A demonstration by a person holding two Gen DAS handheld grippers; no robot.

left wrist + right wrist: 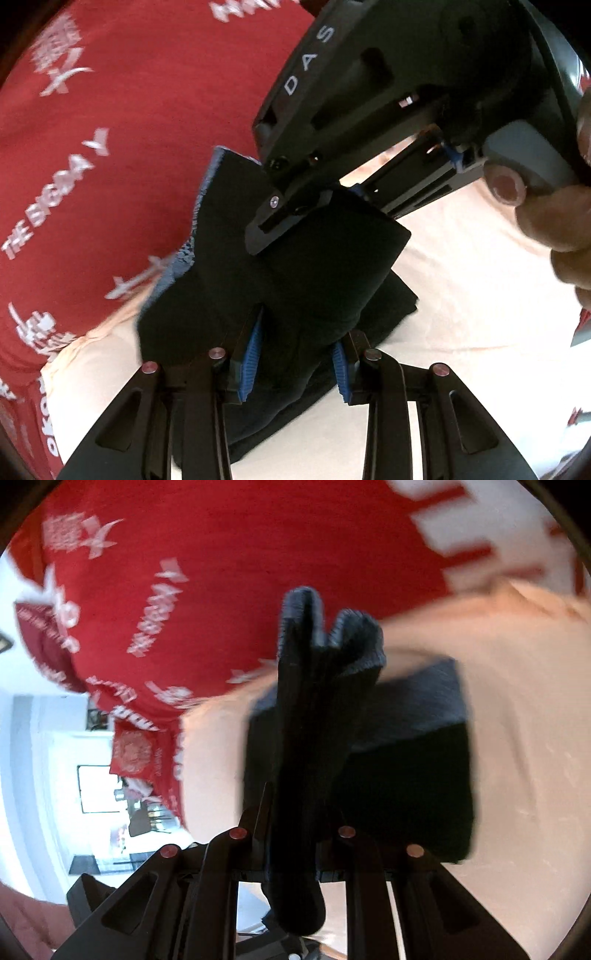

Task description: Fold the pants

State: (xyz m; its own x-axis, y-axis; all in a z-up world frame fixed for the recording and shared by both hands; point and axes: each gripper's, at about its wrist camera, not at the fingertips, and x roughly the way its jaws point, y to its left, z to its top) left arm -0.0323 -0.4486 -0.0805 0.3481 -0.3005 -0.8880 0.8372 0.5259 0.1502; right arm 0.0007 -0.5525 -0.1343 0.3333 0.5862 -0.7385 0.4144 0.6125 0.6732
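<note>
Black cloth: the pants (pixel 295 280) are dark, almost black, and folded into a thick bundle.
Pants edge: a blue-grey ribbed band (pixel 184 254) runs along the 9 o'clock side in the left wrist view.
Pants place: they are lifted partly off the pale sheet (pixel 480 314), in the middle of both views.
Pants shape: in the right wrist view one thick fold stands up toward 12 o'clock, and a flat part spreads to 3 o'clock.
Left gripper (pixel 295 360): its blue pads (pixel 251 354) are apart with the cloth between them; I cannot tell if they pinch it.
Right gripper (pixel 295 834): its jaws are squeezed on the tall fold of the pants.
Hand (pixel 554 206): at 3 o'clock, wrapped around the right gripper's handle.
Red shirt (pixel 129 110): with white letters, behind the pants from 9 to 12 o'clock.
</note>
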